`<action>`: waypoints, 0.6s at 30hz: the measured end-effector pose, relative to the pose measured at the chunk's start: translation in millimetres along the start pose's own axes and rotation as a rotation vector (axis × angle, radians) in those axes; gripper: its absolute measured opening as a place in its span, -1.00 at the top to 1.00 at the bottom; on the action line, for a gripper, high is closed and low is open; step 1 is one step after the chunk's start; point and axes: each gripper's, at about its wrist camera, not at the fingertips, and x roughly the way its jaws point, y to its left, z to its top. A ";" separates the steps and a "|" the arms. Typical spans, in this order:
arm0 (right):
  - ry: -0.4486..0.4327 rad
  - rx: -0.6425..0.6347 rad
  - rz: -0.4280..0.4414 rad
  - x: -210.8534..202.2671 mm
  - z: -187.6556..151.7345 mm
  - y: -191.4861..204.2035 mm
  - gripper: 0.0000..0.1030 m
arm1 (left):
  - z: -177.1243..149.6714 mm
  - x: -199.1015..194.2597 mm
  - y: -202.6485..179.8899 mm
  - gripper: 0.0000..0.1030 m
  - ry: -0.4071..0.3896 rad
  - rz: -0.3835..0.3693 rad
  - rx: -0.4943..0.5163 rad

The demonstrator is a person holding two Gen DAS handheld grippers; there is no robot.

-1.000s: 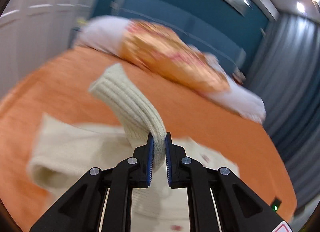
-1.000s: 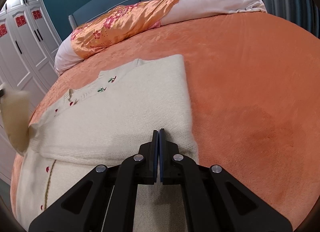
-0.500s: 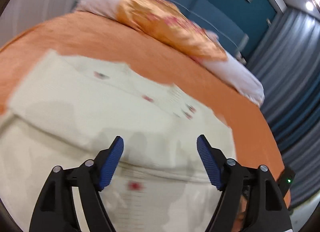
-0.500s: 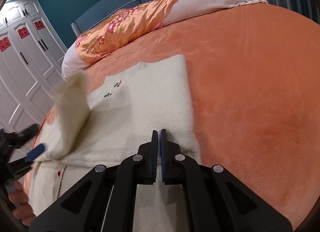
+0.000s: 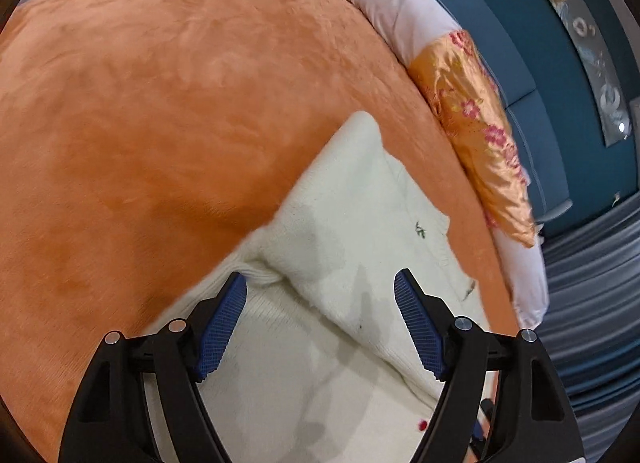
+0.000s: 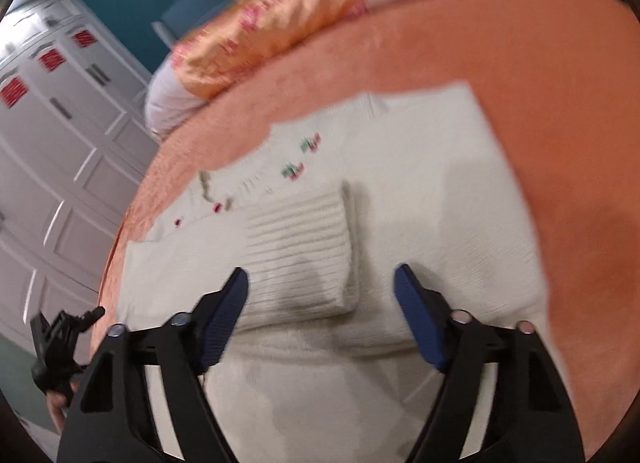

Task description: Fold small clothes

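**Both grippers spread wide over a half-folded cream cardigan**

A cream knit cardigan lies flat on the orange bedspread, its near end cut off by the bottom of both views. In the right wrist view a ribbed sleeve cuff lies folded across the body of the garment, just below a row of small red and green embroidered motifs — these are smeared by motion blur, so their shapes are hard to make out.

The right gripper hovers over that cuff with its blue-padded fingers wide apart and nothing between them. Whether the pads touch the knit cannot be told.

The left gripper also has its fingers spread, empty, above a folded edge of the cardigan where a bunched ridge of knit sits just beside the left pad. Soft shadows from the fingers fall on the wool.

Beyond the garment, an orange floral satin pillow rests on a pale pink duvet against a blue headboard. White wardrobe doors stand at the left of the right wrist view — their red stickers blurred — and the other gripper's black body shows partly at the lower left edge.
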 end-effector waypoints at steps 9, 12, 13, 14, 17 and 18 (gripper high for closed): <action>-0.241 -0.220 0.163 -67.6 37.1 72.4 0.90 | 24.1 -26.6 -32.5 0.95 -0.169 0.003 0.117; -0.243 -0.219 0.150 -65.5 38.3 63.6 0.90 | 10.1 -30.9 -31.2 0.78 -0.100 -0.061 0.062; -0.205 -0.182 0.122 -53.2 37.3 52.4 0.90 | 4.3 -29.3 -30.1 0.52 -0.070 -0.082 0.045; -0.155 -0.124 0.113 -38.2 34.4 36.0 0.90 | -6.0 -25.9 -28.2 0.41 -0.024 -0.096 0.023; -0.092 -0.067 0.073 -15.3 22.7 12.7 0.89 | -26.2 -8.3 -23.2 0.08 0.046 -0.072 0.010; -0.085 -0.062 0.065 -13.8 19.6 8.9 0.90 | -28.6 -2.1 -21.1 0.08 0.054 -0.049 0.013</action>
